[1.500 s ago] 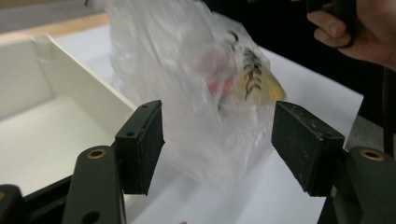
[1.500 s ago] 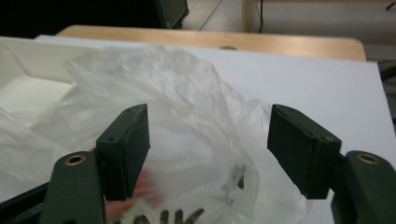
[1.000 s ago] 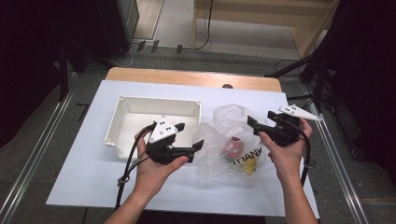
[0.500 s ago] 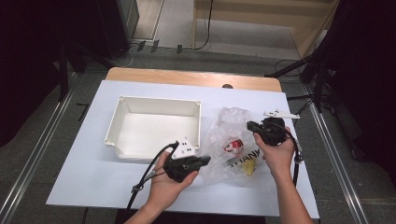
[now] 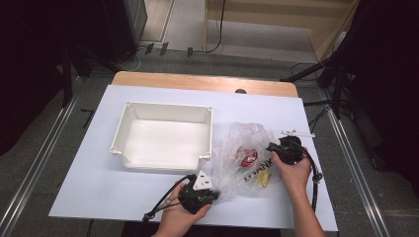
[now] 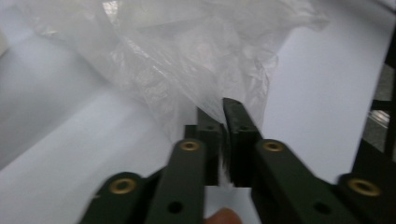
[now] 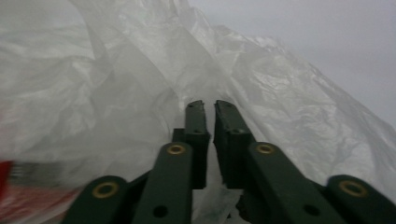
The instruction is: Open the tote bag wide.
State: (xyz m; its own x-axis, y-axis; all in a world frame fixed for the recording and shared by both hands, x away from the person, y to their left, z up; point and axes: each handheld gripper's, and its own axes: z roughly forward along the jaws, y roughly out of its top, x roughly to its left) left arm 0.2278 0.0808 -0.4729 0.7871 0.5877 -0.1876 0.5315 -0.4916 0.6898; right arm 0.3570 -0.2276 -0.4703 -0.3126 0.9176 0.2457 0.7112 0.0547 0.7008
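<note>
A crumpled clear plastic bag [image 5: 242, 136] lies on the white table right of a white bin. Inside it are a red item [image 5: 245, 156] and a yellow one [image 5: 262, 177]. My left gripper [image 5: 216, 194] lies low at the bag's near left corner. Its jaws [image 6: 215, 106] stand almost together with thin film [image 6: 187, 60] between them, and they have just been opening slightly. My right gripper [image 5: 271, 148] meets the bag's right side. Its jaws [image 7: 209, 105] are also nearly together on the film [image 7: 116, 84] and have likewise just been opening a little.
An empty white rectangular bin [image 5: 165, 140] stands left of the bag. The white table top [image 5: 89, 187] has bare room in front of the bin. A wooden strip [image 5: 197, 81] runs along the far edge. Cables trail from both grippers.
Both hands have sunk from above the table down to the bag. The left one moved right to its near corner. Both pairs of jaws went from wide open to nearly together.
</note>
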